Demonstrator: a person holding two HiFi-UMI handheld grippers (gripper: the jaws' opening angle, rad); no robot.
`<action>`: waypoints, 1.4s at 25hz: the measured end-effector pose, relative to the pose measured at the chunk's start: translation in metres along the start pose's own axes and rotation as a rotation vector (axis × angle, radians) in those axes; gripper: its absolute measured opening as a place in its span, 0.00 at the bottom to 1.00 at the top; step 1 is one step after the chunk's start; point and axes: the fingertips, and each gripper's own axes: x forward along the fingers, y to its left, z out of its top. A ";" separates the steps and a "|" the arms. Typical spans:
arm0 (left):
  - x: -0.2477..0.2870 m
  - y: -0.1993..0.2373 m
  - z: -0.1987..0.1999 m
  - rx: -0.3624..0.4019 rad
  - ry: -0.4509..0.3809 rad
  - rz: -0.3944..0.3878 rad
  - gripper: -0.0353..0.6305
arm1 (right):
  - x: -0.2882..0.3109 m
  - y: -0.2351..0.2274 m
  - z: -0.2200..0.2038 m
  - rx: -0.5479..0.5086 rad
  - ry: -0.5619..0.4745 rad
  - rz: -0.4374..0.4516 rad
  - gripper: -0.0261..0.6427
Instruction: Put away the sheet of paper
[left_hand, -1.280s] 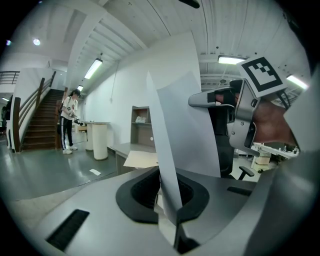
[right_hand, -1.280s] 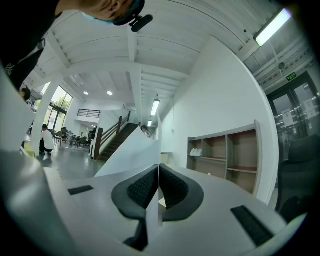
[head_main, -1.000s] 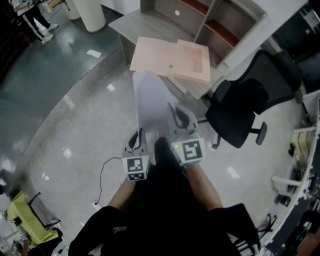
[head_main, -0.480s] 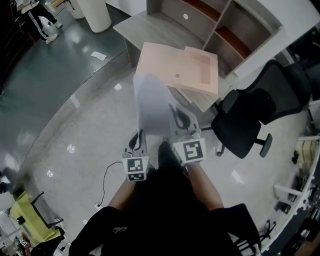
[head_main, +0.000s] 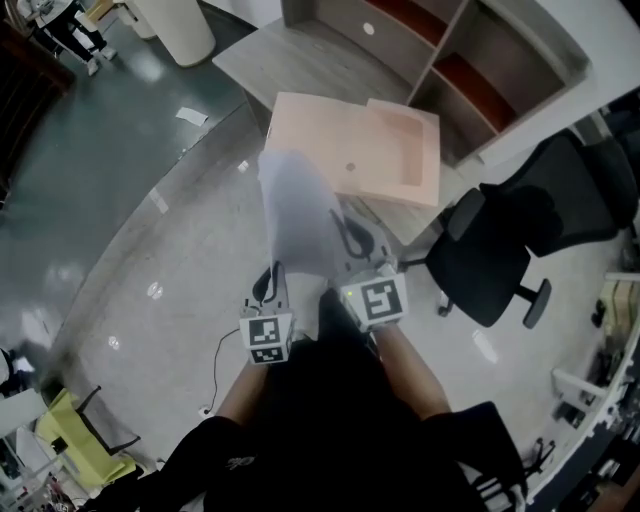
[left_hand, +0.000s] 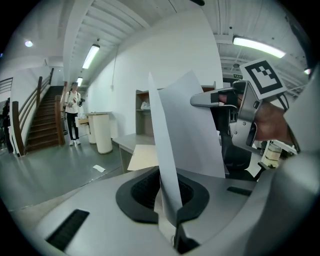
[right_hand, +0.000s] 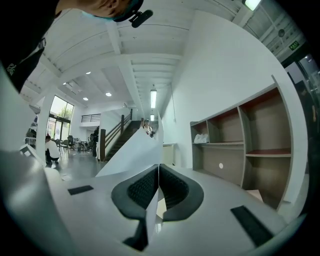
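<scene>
A white sheet of paper (head_main: 295, 215) stands on edge between both grippers, stretching ahead of me toward a desk. My left gripper (head_main: 275, 278) is shut on its near lower edge; in the left gripper view the sheet (left_hand: 185, 130) rises from between that gripper's (left_hand: 169, 200) dark pads. My right gripper (head_main: 350, 232) is shut on the sheet farther along, and in its own view the paper (right_hand: 132, 152) runs through that gripper's (right_hand: 157, 187) closed pads. The right gripper (left_hand: 207, 100) also shows in the left gripper view, pinching the sheet's right edge.
A grey desk (head_main: 290, 60) lies ahead with a flat peach-coloured box (head_main: 360, 150) on its near corner. Open shelves (head_main: 480, 60) stand behind it. A black office chair (head_main: 510, 250) is to the right. A cable (head_main: 215, 370) trails on the glossy floor at left.
The desk, the peach box and the chair have come nearer in the head view as I moved toward them. Both grippers keep their hold on the sheet.
</scene>
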 end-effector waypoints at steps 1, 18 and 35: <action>0.006 0.000 0.002 0.001 0.008 0.002 0.12 | 0.004 -0.007 -0.001 0.008 0.003 0.004 0.07; 0.102 -0.010 0.033 -0.036 0.097 0.020 0.12 | 0.061 -0.106 -0.027 0.077 0.065 0.018 0.07; 0.196 0.045 0.045 -0.095 0.207 -0.054 0.12 | 0.162 -0.155 -0.080 0.136 0.248 -0.057 0.07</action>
